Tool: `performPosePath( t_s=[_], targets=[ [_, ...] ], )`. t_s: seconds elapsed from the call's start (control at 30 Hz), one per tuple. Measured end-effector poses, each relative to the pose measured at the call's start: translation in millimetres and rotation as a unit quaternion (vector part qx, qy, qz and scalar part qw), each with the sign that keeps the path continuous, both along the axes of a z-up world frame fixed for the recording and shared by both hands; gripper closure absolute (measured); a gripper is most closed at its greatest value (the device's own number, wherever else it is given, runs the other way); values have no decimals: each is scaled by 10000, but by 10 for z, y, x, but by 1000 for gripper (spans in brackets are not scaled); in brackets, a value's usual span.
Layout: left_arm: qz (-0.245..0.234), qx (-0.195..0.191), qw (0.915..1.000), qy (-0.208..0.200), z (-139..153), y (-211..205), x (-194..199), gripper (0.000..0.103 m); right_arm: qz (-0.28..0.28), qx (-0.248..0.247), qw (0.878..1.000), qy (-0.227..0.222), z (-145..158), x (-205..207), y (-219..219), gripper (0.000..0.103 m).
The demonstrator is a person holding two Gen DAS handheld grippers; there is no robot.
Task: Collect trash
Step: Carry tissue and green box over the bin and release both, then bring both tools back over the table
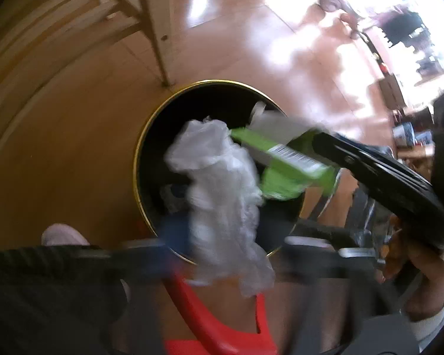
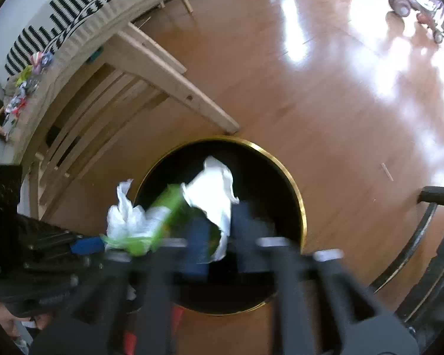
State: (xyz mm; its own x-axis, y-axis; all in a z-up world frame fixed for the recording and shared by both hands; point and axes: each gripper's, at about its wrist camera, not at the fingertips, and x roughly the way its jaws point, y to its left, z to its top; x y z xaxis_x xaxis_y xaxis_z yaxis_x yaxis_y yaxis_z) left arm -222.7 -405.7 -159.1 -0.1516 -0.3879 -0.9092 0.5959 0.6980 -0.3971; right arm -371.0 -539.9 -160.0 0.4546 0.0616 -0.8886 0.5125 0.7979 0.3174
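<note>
A round black bin with a gold rim [image 1: 139,159] [image 2: 302,207] stands on the wood floor below both grippers. My left gripper [image 1: 222,245] is over the bin with a crumpled clear plastic bag [image 1: 222,195] between its blurred fingers. My right gripper [image 2: 219,245] is over the bin too, with a green carton [image 2: 168,204] [image 1: 284,159] and a white paper [image 2: 216,195] at its fingers. The right gripper's black body [image 1: 384,177] shows in the left wrist view. Motion blur hides both jaws. Some trash lies inside the bin.
A light wooden chair [image 2: 151,68] stands just behind the bin, next to a table with small scraps [image 2: 23,88]. A dark chair [image 2: 429,236] is at the right. A red object [image 1: 210,319] lies under the left gripper. Toys [image 2: 411,3] sit far across the floor.
</note>
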Motion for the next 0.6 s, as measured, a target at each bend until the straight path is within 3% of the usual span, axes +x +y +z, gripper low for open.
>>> performPosePath(
  t_s=[0.03,0.17,0.3,0.43,0.53,0.6],
  targets=[
    [19,-49,10000,-23,9,10,-3,6,-18,10,10000,-57,33,0,-30,5],
    [-225,-282,9990,-278,221,-10,-66,6,-228,-234,9983,-492,340,-30,-183,6],
    [-130,-853,9903,-1087,869,218,18,6,-293,-950,9892,-1079,787,31,-166,6],
    [687,-1035,9734,-1923,1434,824,447,6,218,-1213,9815,-1462,1030,514,118,6],
    [1557,-625,9541,-2482,1654,1465,908,6,785,-1197,9744,-1734,1137,1041,459,6],
    [2121,-368,9421,-2571,1687,1925,1230,6,1142,-1153,9686,-1883,1177,1388,730,6]
  ],
)
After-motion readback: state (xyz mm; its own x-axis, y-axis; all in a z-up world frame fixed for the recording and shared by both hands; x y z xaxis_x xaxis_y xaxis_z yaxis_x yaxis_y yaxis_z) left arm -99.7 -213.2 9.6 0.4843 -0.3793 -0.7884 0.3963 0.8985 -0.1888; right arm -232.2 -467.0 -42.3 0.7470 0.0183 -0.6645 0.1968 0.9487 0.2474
